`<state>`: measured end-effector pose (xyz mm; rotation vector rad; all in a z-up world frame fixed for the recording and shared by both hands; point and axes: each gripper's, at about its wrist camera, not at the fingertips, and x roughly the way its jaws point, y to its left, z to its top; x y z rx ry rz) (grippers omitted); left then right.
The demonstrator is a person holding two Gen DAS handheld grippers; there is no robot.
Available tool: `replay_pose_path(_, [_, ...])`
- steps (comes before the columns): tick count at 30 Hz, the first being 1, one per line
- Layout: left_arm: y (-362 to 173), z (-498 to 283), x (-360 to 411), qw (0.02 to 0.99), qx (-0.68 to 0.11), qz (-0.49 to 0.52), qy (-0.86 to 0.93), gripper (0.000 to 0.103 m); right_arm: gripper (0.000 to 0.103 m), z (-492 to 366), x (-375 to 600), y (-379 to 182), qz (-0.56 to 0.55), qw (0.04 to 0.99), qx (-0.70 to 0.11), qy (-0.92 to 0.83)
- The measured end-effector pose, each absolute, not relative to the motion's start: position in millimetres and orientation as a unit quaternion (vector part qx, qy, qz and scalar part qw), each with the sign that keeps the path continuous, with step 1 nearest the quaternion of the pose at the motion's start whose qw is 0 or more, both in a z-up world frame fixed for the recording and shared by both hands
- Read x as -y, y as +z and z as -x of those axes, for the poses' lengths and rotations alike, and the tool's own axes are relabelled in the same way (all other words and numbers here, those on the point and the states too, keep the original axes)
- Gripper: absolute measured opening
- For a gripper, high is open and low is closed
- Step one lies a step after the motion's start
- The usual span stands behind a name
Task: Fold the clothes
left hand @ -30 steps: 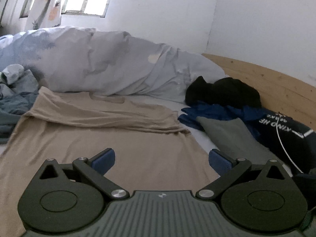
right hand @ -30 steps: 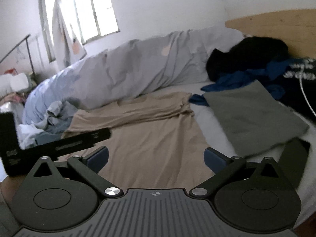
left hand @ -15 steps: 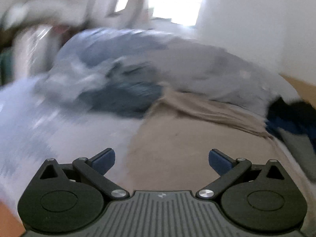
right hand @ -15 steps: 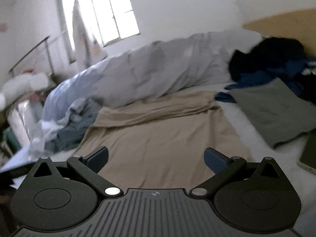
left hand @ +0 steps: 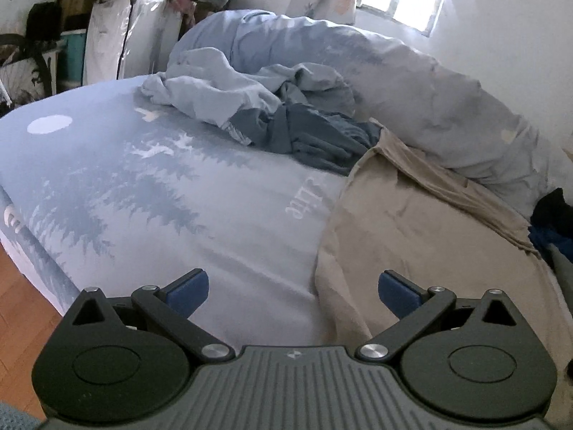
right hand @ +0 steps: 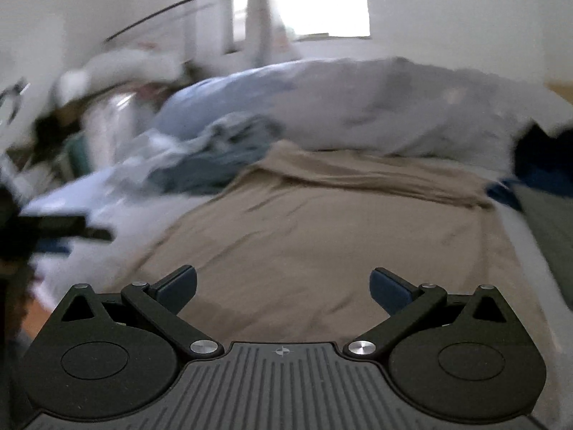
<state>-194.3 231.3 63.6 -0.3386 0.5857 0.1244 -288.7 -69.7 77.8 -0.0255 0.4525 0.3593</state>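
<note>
A beige garment [left hand: 422,236] lies spread on the bed, with a folded strip along its far edge. In the left wrist view it fills the right half, and my left gripper [left hand: 290,288] hangs open above its left edge, holding nothing. In the blurred right wrist view the same beige garment [right hand: 340,225] lies straight ahead, and my right gripper [right hand: 283,285] is open over its near part, empty. A crumpled pile of blue-grey clothes [left hand: 308,132] sits beyond the garment's far left corner.
A rolled pale blue duvet [left hand: 412,93] runs along the wall. The printed blue sheet [left hand: 150,186] covers the bed's left part, and wooden floor [left hand: 21,308] shows beyond the edge. Dark clothes [left hand: 551,215] lie at the right. Bags and boxes [left hand: 118,32] stand behind the bed.
Both grippers have swung left. The left view now shows the bed's left side and the garment's left edge instead of the dark clothes. Both stayed open and empty.
</note>
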Motion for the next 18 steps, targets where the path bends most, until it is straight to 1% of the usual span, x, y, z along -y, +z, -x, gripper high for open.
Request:
replay_pose_path(8, [56,201,-246,0.933,-0.287,0.206,0.061,0.103,0.101,310,-12,61,0.169,0.918,-0.223,0.281])
replay_pose_path(9, [56,202,-249,0.932,-0.288,0.211,0.062,0.103,0.099,312,-21,58,0.185,0.912,-0.221,0.291])
replay_pose_path(12, [53,204,-255,0.930,-0.290,0.218,0.061,0.103,0.090,317,-47,52,0.207,0.899,-0.224,0.315])
replay_pose_path(14, [51,204,-259,0.929,-0.291,0.220,0.061,0.103,0.078,315,-64,47,0.222,0.894,-0.221,0.319])
replay_pose_path(16, [48,205,-263,0.928,-0.293,0.221,0.064,0.103,0.075,314,-78,42,0.232,0.892,-0.218,0.321])
replay_pose_path(18, [44,206,-266,0.927,-0.295,0.222,0.067,0.103,0.073,308,-89,38,0.235,0.894,-0.212,0.317])
